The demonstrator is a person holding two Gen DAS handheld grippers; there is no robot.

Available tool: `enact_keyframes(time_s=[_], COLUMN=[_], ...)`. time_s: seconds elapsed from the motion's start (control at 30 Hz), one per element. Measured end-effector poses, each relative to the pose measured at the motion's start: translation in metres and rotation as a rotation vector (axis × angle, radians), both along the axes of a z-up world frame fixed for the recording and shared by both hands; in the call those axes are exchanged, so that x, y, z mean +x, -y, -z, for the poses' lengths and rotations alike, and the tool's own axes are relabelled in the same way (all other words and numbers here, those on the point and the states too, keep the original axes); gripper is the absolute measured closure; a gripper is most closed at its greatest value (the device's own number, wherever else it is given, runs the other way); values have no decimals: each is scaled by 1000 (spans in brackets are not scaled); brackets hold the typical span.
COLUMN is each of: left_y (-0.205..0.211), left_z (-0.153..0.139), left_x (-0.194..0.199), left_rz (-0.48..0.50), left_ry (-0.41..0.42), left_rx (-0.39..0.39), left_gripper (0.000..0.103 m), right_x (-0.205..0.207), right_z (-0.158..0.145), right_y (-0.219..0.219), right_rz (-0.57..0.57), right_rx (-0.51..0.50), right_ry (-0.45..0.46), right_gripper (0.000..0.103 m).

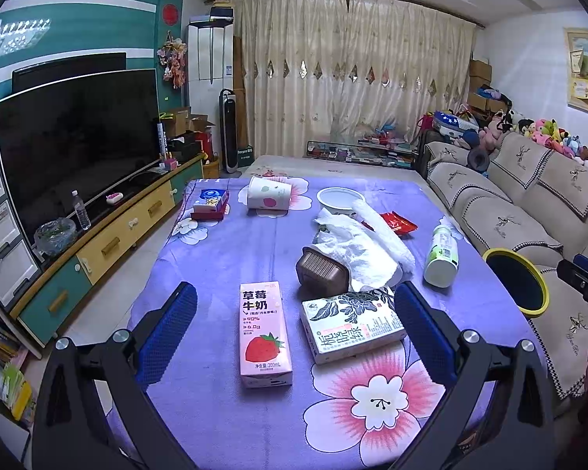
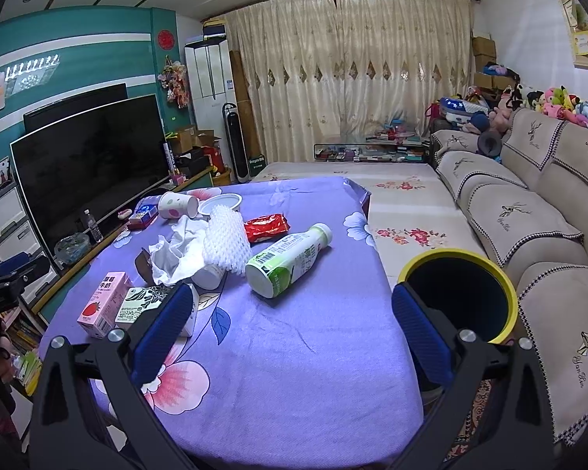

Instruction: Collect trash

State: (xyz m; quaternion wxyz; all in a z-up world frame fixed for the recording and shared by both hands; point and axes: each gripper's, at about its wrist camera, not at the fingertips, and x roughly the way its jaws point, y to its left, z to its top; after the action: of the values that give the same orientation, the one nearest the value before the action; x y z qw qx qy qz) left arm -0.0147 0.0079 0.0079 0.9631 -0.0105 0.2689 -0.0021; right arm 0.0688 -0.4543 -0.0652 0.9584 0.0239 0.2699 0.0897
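Observation:
Trash lies on a purple flowered tablecloth [image 1: 223, 258]. My left gripper [image 1: 294, 313] is open and empty, its jaws on either side of a pink strawberry milk carton [image 1: 265, 335] and a white tea carton [image 1: 351, 325]. Beyond them are a brown plastic tray [image 1: 322, 272], crumpled tissue [image 1: 352, 243], a red wrapper [image 1: 398, 222], a white-green bottle [image 1: 442, 250], a paper cup [image 1: 268, 192] and a white bowl [image 1: 340, 197]. My right gripper [image 2: 292, 321] is open and empty above the cloth [image 2: 294, 352], short of the bottle [image 2: 288, 260]. A yellow-rimmed black bin [image 2: 460, 293] stands right of the table.
A sofa [image 2: 529, 227] runs along the right. A TV [image 1: 78, 141] on a cabinet stands left. A small blue and red box [image 1: 211, 203] lies at the table's far left. White foam netting [image 2: 227, 235] lies by the tissue. A low bed [image 2: 396, 196] sits behind the table.

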Motion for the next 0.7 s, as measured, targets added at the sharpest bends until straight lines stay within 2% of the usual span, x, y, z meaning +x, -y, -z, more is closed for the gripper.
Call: enact_keyframes(time_s=[0.7], left_y=[-2], left_z=[0], left_x=[0], left_rz=[3], left_ry=[-5], left_rx=[3], left_gripper=[4], right_x=[-1], right_z=[1], right_y=[6], right_rz=[9], right_rx=[3], right_ry=[-4], right_gripper=[6])
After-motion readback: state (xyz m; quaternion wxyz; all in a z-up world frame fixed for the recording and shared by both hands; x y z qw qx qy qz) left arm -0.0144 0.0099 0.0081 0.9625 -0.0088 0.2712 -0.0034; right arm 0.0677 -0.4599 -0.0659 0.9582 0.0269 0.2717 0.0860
